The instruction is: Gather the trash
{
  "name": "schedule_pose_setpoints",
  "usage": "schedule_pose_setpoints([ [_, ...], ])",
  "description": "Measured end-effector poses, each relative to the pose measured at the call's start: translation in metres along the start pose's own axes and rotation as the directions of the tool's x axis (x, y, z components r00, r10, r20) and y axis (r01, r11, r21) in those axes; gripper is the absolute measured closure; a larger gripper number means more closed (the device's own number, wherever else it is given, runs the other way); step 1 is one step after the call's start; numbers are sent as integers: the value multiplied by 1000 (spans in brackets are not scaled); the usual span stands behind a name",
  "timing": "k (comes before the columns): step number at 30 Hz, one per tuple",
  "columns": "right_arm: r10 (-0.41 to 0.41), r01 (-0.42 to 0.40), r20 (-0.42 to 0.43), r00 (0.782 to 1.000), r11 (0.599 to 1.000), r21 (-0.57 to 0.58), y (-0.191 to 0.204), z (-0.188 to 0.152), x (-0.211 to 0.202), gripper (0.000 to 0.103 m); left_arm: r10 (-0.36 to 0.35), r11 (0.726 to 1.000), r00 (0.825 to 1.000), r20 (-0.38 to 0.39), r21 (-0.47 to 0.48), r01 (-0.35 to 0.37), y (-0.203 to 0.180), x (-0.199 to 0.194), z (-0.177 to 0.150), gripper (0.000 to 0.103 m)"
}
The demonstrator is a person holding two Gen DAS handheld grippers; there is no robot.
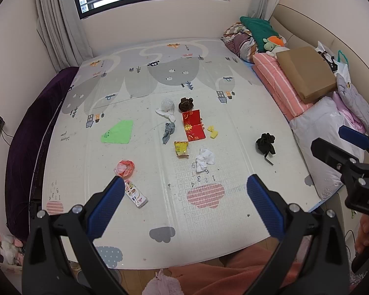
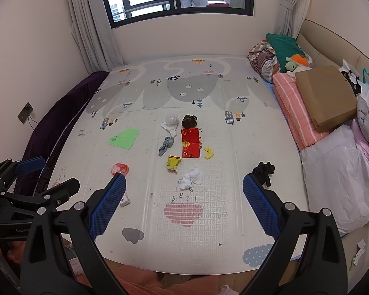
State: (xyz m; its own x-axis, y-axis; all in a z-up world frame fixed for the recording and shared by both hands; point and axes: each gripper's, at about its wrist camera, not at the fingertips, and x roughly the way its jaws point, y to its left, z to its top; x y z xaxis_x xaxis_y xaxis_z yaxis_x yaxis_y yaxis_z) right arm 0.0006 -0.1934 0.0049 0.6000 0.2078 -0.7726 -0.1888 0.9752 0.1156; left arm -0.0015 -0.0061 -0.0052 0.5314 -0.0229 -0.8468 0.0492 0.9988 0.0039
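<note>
**Both grippers hovering empty at the near edge, first pick not yet chosen**

The left gripper (image 1: 185,194) is hanging above the near part of the play mat (image 1: 233,127) with its blue pads spread wide and nothing between them. The right gripper (image 2: 182,193) is doing the same alongside it, jaws wide apart and empty. Neither is touching any litter, so the collecting step is looking like it is only at its approach stage.

The trash is lying scattered over the middle of the mat. Nearest the left gripper, a small printed carton (image 1: 136,194) is lying just beside its left pad, with a crumpled pink wrapper (image 1: 125,168) just beyond. Ahead, between the pads, a crumpled white tissue (image 1: 204,159) is sitting near a yellow snack packet (image 1: 181,149). Farther out, a red envelope (image 1: 193,128), a grey rag (image 1: 169,131), a clear plastic ball (image 1: 166,104) and a brown wad (image 1: 186,104) are clustered together, with a green sheet (image 1: 118,132) well apart to the left. A black wad (image 2: 263,170) is lying just beyond the right gripper's right pad.

No bin or bag for the trash is showing clearly. The next move is probably calling for lowering one gripper over the closest piece, the carton or the tissue, and straddling it before closing.
</note>
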Motion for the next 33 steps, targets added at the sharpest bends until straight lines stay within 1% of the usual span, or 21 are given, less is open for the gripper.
schedule_pose_setpoints([
  [33,-7,7,8,1000,1000,10,-3,7,-5,10,-4,1000,1000,1,4,4,-7,1,4,4],
])
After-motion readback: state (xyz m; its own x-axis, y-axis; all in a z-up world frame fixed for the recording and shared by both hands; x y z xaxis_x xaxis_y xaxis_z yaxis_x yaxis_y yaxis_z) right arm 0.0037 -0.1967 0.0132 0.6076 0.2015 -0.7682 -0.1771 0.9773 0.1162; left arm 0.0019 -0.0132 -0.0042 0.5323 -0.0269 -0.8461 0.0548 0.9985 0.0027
